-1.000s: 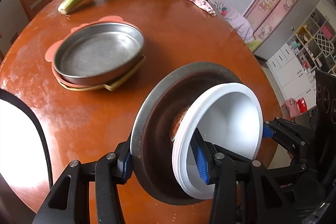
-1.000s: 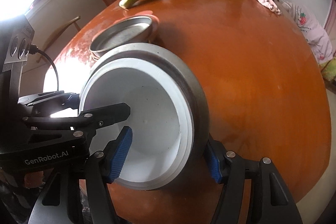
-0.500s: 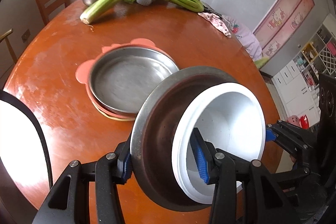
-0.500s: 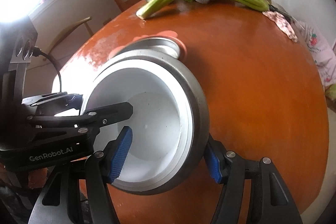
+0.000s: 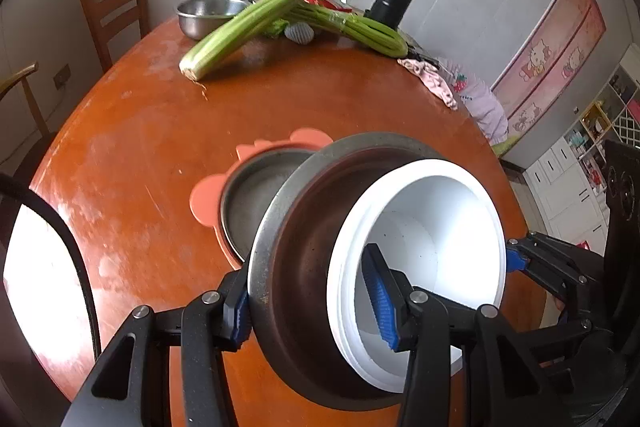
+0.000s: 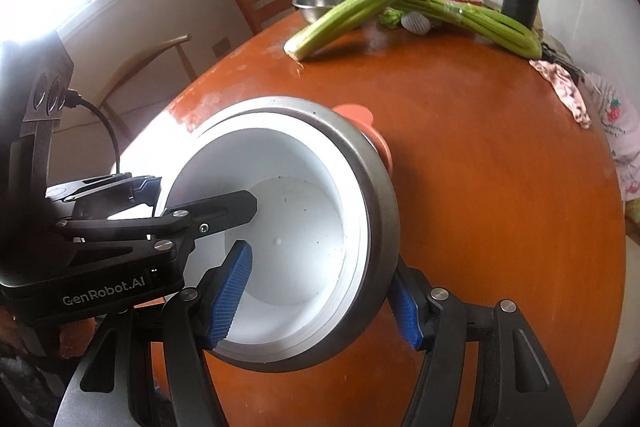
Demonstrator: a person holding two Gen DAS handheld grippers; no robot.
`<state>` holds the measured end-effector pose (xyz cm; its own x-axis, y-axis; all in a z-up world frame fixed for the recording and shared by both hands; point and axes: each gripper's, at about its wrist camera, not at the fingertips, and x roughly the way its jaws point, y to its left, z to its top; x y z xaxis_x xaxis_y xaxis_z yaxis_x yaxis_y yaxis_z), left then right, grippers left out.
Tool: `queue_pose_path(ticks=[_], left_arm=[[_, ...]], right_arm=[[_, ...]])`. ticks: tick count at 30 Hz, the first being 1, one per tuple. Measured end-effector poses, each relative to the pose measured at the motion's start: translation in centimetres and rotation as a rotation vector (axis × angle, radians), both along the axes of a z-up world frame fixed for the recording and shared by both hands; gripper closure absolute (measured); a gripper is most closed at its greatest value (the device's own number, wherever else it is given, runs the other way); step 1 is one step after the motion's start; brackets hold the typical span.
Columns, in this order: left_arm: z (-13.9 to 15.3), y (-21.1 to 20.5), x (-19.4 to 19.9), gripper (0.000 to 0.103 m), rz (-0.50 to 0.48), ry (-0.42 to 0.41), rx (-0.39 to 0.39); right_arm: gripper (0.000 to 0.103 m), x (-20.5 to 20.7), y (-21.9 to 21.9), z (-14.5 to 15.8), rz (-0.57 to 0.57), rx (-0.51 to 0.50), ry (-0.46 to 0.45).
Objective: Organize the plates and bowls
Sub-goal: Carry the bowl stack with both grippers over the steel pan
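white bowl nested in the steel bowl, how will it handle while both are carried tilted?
The smooth white bowl sits loosely inside the wide steel bowl, so it could slide out if tipped further. It looks rigid, likely ceramic or plastic. The right gripper and left gripper each pinch both walls, which probably keeps it seated.

A steel bowl (image 5: pixel 296 291) with a white bowl (image 5: pixel 432 227) nested inside is held tilted above the orange table, its mouth turned to one side. The steel one is dull grey outside with a dark, brownish inner wall; the white one is clean but for a few specks. Beyond it a shallow steel pan (image 5: pixel 252 195) lies flat on a pink plate (image 5: pixel 208 199) with ear-like tabs, perhaps with another plate beneath. Another steel bowl (image 5: pixel 208 13) sits upright at the far edge.
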<state>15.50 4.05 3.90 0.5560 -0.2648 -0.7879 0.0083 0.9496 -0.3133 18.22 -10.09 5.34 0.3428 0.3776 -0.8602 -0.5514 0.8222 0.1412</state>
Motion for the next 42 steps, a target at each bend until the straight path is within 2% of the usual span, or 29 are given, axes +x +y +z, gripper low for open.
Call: queue_pose_path(ticks=[10, 22, 31, 42], left_arm=[[0.3, 1.5, 2.5, 0.055, 0.005, -0.01, 0.008], [-1.3, 2.4, 5.9, 0.055, 0.012, 0.014, 0.018], [-3.2, 2.5, 7.1, 0.055, 0.017, 0.051, 0.011], [-3.9, 2.4, 7.5, 0.054, 0.024, 0.057, 0.035]], right_arm=[[0.036, 2.7, 1.6, 0.2, 0.003, 0.018, 0.002], [0.036, 5.5, 2.7, -1.1, 0.004, 0.004, 0.028], [0.036, 7.2, 3.0, -2.9, 0.007, -0.006, 0.065], [0.036, 7.9, 3.0, -4.0, 0.011, -0.006, 0.088]])
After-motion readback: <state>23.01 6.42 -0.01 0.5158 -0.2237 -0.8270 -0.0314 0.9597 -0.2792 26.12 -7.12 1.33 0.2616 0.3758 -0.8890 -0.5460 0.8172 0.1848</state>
